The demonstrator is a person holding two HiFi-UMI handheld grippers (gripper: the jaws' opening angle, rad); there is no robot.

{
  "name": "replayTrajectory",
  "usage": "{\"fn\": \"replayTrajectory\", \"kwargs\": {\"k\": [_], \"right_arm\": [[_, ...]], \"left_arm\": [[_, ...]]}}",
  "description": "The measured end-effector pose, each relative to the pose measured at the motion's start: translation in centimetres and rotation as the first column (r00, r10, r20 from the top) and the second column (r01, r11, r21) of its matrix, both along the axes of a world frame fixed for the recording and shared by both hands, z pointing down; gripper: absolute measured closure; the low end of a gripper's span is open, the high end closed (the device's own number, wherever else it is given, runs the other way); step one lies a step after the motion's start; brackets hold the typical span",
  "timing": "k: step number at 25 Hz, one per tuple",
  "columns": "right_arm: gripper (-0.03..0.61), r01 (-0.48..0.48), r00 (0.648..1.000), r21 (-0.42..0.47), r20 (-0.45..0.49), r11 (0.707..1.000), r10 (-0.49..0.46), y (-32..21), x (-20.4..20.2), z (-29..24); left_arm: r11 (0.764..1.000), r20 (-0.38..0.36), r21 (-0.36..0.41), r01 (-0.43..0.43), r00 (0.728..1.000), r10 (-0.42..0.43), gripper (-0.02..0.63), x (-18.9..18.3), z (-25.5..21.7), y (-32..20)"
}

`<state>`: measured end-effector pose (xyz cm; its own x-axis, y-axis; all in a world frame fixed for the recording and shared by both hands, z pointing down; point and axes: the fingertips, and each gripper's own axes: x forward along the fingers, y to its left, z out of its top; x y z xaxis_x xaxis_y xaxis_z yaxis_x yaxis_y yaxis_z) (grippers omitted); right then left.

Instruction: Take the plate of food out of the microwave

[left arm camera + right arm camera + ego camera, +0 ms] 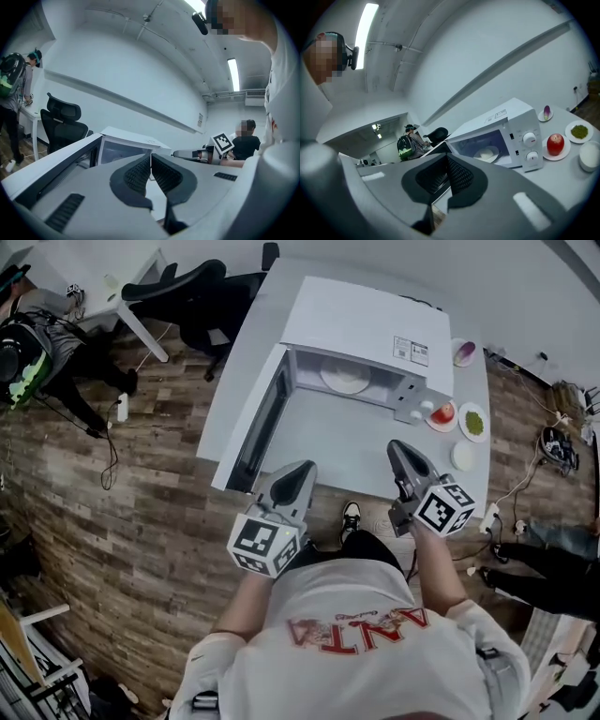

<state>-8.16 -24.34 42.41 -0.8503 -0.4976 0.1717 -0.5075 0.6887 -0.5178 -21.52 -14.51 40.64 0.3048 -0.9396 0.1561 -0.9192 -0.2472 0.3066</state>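
Observation:
A white microwave (366, 324) stands on the white table (337, 437) with its door (258, 427) swung open to the left. Inside it lies a white plate of pale food (345, 379), also in the right gripper view (487, 153) behind the open front. My left gripper (305, 468) hovers over the table's near edge beside the door, jaws shut and empty (151, 161). My right gripper (398, 446) is level with it, in front of the control panel, shut on nothing (446, 161). Both are well short of the plate.
Right of the microwave sit a red apple on a plate (443, 414), a plate of green food (473, 422), a white bowl (462, 457) and a purple item on a saucer (464, 353). A black office chair (202, 296) and a person with a backpack (37, 343) are at the far left.

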Motion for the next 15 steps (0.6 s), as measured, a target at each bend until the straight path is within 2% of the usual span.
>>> {"fn": "replayTrajectory", "kwargs": {"k": [4, 7, 9, 11, 15], "right_arm": [[0.573, -0.021, 0.999, -0.111, 0.042, 0.994, 0.026, -2.9, -0.6, 2.2], [0.55, -0.049, 0.993, -0.228, 0.09, 0.972, 0.071, -6.0, -0.7, 4.1], [0.501, -0.053, 0.984, -0.339, 0.143, 0.939, 0.107, -7.6, -1.2, 6.0], [0.498, -0.036, 0.972, -0.428, 0.196, 0.903, 0.132, -8.8, -2.2, 7.8], [0.482, -0.044, 0.956, -0.541, 0.222, 0.84, 0.193, -10.9, -4.1, 11.4]], "left_arm": [[1.0, 0.0, -0.008, 0.011, 1.0, -0.011, 0.6, -0.4, 0.0, -2.0], [0.999, 0.006, -0.014, 0.031, 1.0, -0.031, 0.6, -0.2, -0.4, -3.5], [0.999, 0.013, -0.029, 0.043, 0.999, -0.042, 0.6, -0.2, -0.2, -4.3], [0.997, 0.021, -0.046, 0.054, 0.998, -0.054, 0.6, -0.3, 0.4, -5.3], [0.995, 0.024, -0.072, 0.074, 0.997, -0.073, 0.6, -0.6, 1.3, -7.6]]}}
